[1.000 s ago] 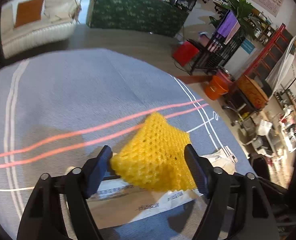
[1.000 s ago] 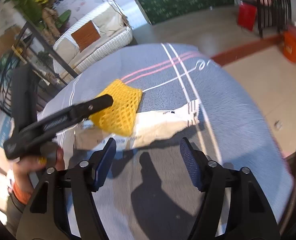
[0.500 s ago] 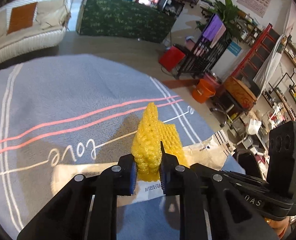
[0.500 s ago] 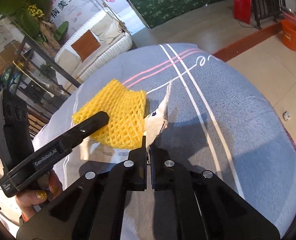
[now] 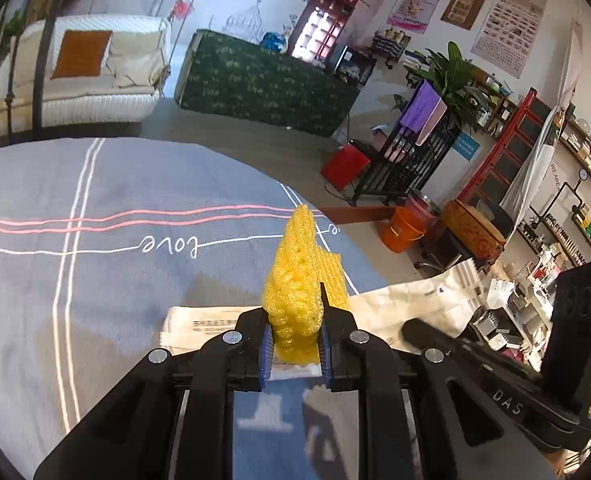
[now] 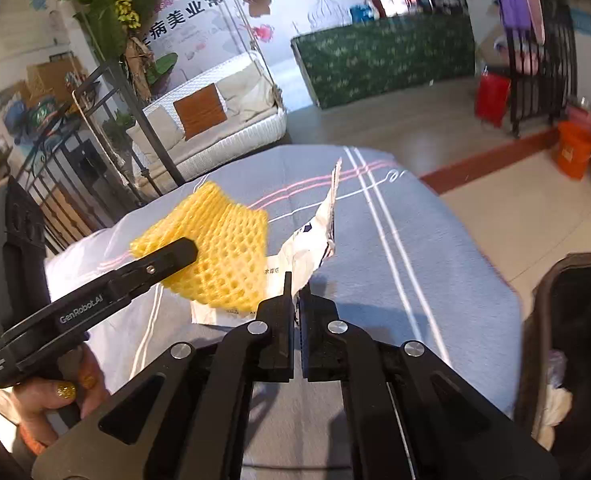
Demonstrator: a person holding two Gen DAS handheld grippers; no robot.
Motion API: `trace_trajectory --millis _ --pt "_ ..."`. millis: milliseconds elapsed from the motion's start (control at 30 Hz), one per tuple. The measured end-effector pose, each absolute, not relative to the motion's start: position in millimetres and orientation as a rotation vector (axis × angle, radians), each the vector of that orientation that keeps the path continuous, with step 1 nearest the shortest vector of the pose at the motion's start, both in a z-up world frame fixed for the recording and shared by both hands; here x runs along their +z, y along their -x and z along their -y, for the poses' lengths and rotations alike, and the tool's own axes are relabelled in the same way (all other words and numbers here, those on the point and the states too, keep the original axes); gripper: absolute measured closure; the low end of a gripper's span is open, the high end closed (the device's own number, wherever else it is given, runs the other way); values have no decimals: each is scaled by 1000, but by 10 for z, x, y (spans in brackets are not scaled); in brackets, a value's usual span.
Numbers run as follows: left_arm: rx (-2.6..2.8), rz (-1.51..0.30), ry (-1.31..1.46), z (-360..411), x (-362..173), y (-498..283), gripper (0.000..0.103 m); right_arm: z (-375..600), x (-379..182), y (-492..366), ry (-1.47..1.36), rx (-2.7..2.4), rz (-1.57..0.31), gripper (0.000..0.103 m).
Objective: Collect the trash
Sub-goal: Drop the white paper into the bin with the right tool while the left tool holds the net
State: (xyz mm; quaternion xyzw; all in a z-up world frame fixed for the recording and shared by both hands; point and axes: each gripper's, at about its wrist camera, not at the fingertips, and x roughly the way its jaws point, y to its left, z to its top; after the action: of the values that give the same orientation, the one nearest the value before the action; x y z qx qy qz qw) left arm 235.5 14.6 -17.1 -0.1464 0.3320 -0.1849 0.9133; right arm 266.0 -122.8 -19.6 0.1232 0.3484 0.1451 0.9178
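Two close wrist views, angled down over a grey bedspread

Each is looked along its own fingers; the yellow foam net and far white sofa are shared.

We see a yellow foam fruit net, an open honeycomb mesh, squeezed narrow between the left fingers and rising up and forward past their tips; from the right wrist view it spreads as a flat, tilted sheet beyond the finger that crosses it. We also see a white paper wrapper with dark print, pinched at one edge between the right fingers, its free end standing up ahead of their tips, creased and folded.
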Motion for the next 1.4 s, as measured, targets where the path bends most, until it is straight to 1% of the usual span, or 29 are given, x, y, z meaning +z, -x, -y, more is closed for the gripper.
trace_trajectory --millis 300,767,1400 --pt "-334 -633 309 -208 -58 -2019 85 1497 -119 -2174 -268 272 -679 100" --pt "-345 -597 331 -114 -12 -1723 85 1911 18 -1750 -305 209 -618 100" --pt "-475 -565 279 381 82 -1542 85 2892 156 -1365 -335 -35 -547 100"
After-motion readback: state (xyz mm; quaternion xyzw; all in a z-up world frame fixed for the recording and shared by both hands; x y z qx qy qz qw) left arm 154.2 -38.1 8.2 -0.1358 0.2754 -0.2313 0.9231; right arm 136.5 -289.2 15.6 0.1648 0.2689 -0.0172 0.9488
